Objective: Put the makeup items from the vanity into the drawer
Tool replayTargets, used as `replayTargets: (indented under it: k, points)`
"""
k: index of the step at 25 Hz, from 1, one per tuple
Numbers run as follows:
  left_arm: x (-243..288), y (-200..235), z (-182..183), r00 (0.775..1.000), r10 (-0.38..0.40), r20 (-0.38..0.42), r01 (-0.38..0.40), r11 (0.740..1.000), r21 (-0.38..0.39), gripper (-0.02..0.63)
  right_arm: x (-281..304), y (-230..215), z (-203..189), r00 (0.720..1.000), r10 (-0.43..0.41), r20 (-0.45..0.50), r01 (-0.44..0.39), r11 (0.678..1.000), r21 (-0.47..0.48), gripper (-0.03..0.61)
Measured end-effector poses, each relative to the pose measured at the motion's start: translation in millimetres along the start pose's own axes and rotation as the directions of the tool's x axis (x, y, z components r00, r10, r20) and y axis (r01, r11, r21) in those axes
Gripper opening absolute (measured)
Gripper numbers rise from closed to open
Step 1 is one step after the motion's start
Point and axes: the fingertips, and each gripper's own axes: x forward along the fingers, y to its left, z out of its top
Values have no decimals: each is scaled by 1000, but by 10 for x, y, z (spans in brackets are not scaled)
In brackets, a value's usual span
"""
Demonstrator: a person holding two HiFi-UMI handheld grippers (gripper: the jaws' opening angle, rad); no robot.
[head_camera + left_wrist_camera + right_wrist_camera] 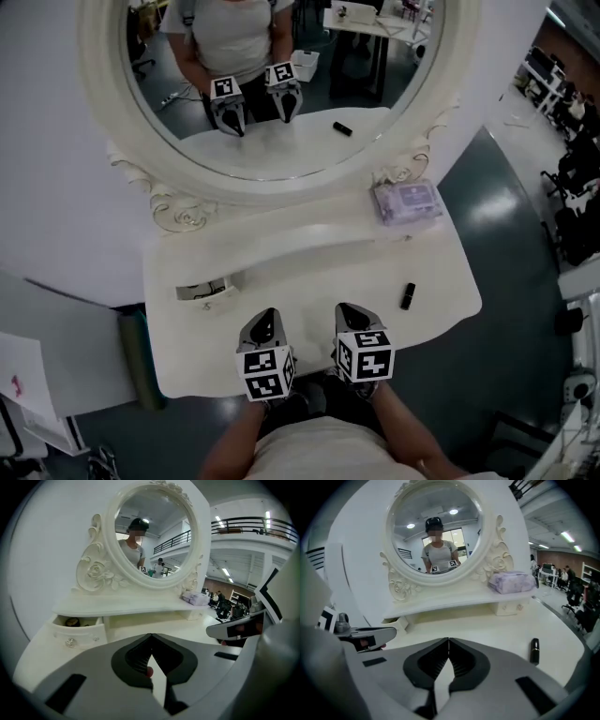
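"Drawer contents, could you make them out?"

"Barely. The drawer (77, 629) stood open at the left of the tabletop (319, 292), and only one dark round thing (71, 621) showed over its front. The rest was hidden. A small pinkish spot low in the gap behind my left jaws' tips I couldn't identify."

"How were you holding the tools?"

"Side by side over the tabletop's front edge, both tilted forward and down, with only my forearms (230, 452) showing behind them. The left gripper (151, 635) had its jaws pressed together at the tips. The right gripper (448, 639) was closed too, with nothing between."

"And the makeup?"

"A black lipstick (408, 296) lay on the tabletop ahead and to the right of the right gripper, well clear of it. A purple pack (408, 202) sat on the raised shelf (281, 220) beside the mirror (272, 94)."
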Motion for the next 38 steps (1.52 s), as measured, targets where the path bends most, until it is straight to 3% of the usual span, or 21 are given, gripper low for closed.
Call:
replayTargets:
  k: [4,9,15,22,26,38]
  points:
    - [237,-469,-117,990,-120,-71,125,990,68,8,-234,-497,-259,992,-123,-15,124,985,122,18]
    - [483,-1071,-182,962,-239,-129,256,956,141,8,-464,-1045,-496,970,-243,-30,243,940,239,18]
    - [652,-1519,-254,933,-309,-187,343,919,196,8,-550,-1433,-670,947,-317,-52,316,890,328,20]
    - [820,-1704,-340,921,-313,-232,362,907,216,8,-507,-1673,-727,939,-340,-60,338,870,360,23]
    - [896,-1749,-361,921,-306,-241,358,909,213,8,-462,-1765,-768,937,-340,-78,344,865,364,85]
    - [1015,-1732,-434,927,-275,-255,324,929,179,8,-305,-1977,-754,922,-373,-107,388,869,307,111]
